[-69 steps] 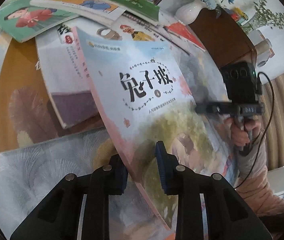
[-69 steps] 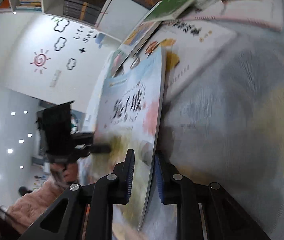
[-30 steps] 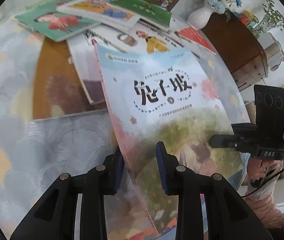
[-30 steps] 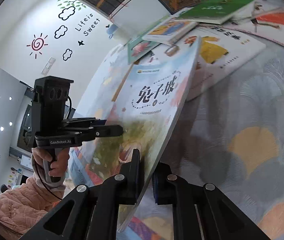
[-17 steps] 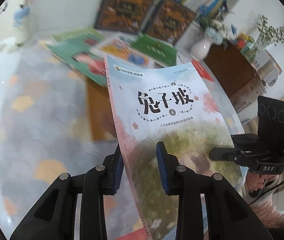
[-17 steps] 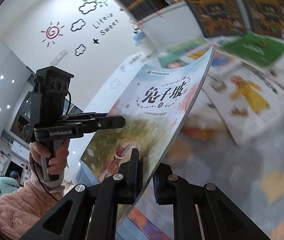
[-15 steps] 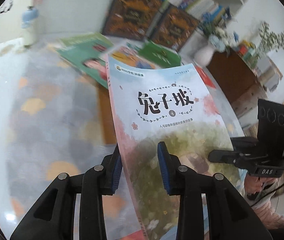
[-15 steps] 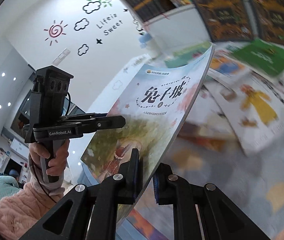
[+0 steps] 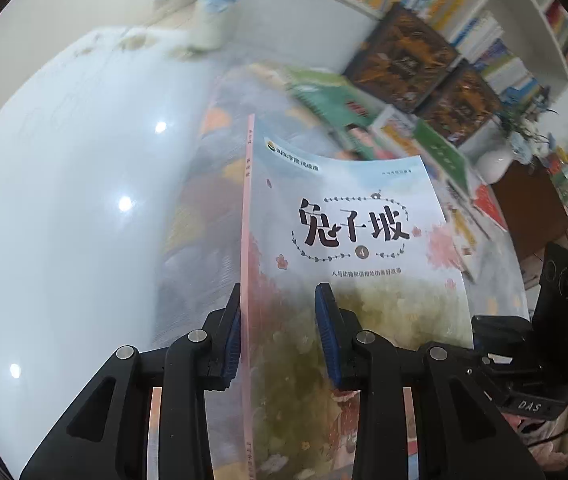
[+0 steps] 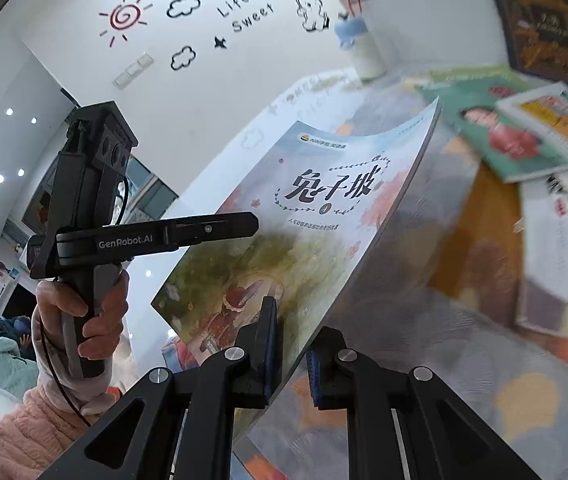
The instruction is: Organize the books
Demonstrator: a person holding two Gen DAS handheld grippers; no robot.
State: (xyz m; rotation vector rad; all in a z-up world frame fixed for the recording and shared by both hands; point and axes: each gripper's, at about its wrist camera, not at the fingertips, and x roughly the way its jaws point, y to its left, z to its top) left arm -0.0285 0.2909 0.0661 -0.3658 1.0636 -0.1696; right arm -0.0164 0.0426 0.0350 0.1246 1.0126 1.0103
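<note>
Item: storybook (image 9: 347, 240), pale-blue cover with black title lettering and a pink spine. Position: in the air above the bench (image 10: 463, 360), tilted, cover towards both cameras, touching no surface.

Hold: right gripper (image 10: 289, 354), jaws clenched on the lower page-edge corner; left gripper (image 9: 280, 332), jaws set narrow on either side of the spine edge, apparently grasping it, though the pad on the cover side shows a little clear of the paper.

Surroundings: other loose books (image 10: 503, 136) lie fanned and overlapping on the patterned bench cloth; two dark hardbacks (image 9: 427, 64) lean against the filled bookshelf (image 9: 483, 12) behind.

Progress, as judged: early. One book is lifted and not yet placed; the scattered remainder is untouched, so most of the sorting is left.
</note>
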